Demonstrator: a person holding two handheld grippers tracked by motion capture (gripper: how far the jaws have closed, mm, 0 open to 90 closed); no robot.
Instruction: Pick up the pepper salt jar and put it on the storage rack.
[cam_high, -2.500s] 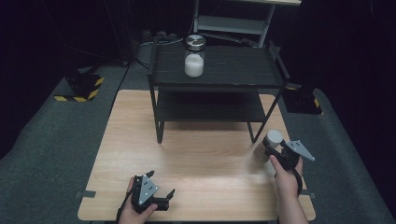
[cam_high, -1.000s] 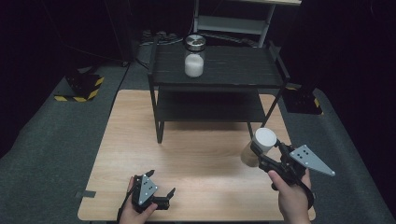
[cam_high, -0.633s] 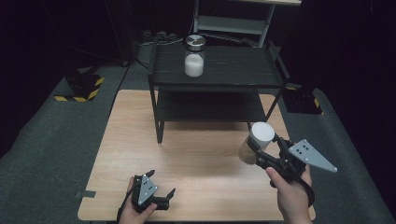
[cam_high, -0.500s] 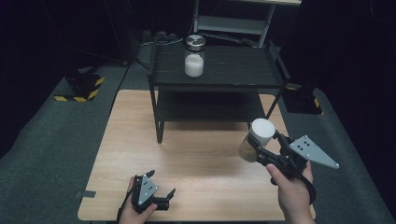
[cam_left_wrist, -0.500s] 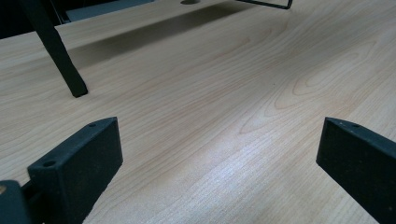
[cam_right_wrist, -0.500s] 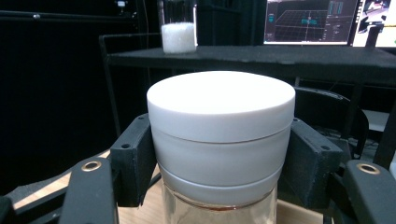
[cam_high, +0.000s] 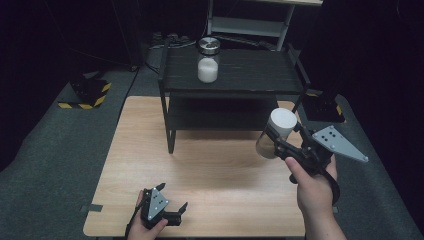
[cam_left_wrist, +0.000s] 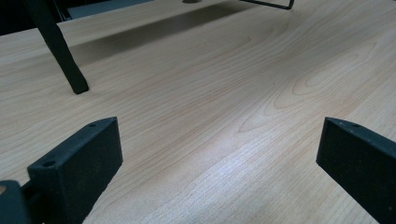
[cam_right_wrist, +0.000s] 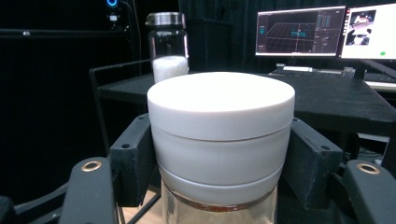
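A glass jar with a white lid (cam_high: 276, 131) hangs above the right side of the wooden table (cam_high: 210, 170), just in front of the black two-level rack (cam_high: 250, 75). My right gripper (cam_high: 276, 141) is shut on it, its jaws pressing both sides just under the white lid (cam_right_wrist: 220, 116). A second glass jar (cam_high: 208, 60) with a metal lid and white powder stands on the rack's top shelf, seen again past the lid as the far jar (cam_right_wrist: 168, 46). My left gripper (cam_high: 173, 196) rests at the table's front left, open, over bare wood (cam_left_wrist: 219, 154).
The rack's front left leg (cam_left_wrist: 60, 56) stands on the table ahead of the left gripper. A yellow-and-black striped block (cam_high: 87, 92) lies on the floor at the left. Monitors (cam_right_wrist: 299, 30) glow behind the rack, and a grey shelf unit (cam_high: 250, 25) stands farther back.
My right gripper has lifted the white-lidded jar off the table and carried it up and slightly left toward the rack. The left gripper has stayed in place.
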